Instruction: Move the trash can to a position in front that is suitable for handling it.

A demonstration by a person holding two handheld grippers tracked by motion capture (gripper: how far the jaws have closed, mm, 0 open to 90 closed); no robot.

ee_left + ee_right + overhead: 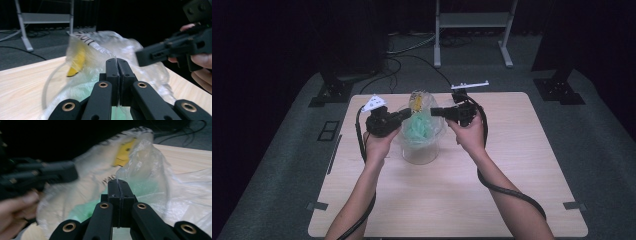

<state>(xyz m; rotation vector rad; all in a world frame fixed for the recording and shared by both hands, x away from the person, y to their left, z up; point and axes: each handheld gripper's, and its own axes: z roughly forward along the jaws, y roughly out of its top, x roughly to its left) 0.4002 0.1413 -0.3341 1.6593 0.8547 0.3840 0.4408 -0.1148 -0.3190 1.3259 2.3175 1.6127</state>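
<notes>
A clear plastic bag (421, 131) stands at the middle of the wooden table (512, 195), with pale green contents (418, 129) inside and a yellow label (416, 101) near its top. My left gripper (408, 115) is shut on the bag's left edge. My right gripper (435, 112) is shut on its right edge. In the left gripper view the jaws (117, 65) press together on thin plastic, with the yellow label (77, 62) behind and the other gripper (170, 50) at right. In the right gripper view the jaws (119, 187) pinch the plastic film (150, 170) too.
A white metal stand (472, 30) is on the floor behind the table. Black equipment bases (332, 90) (559, 87) flank the far corners, and cables (412, 60) run across the grey floor. A small white bar (470, 84) lies at the table's far edge.
</notes>
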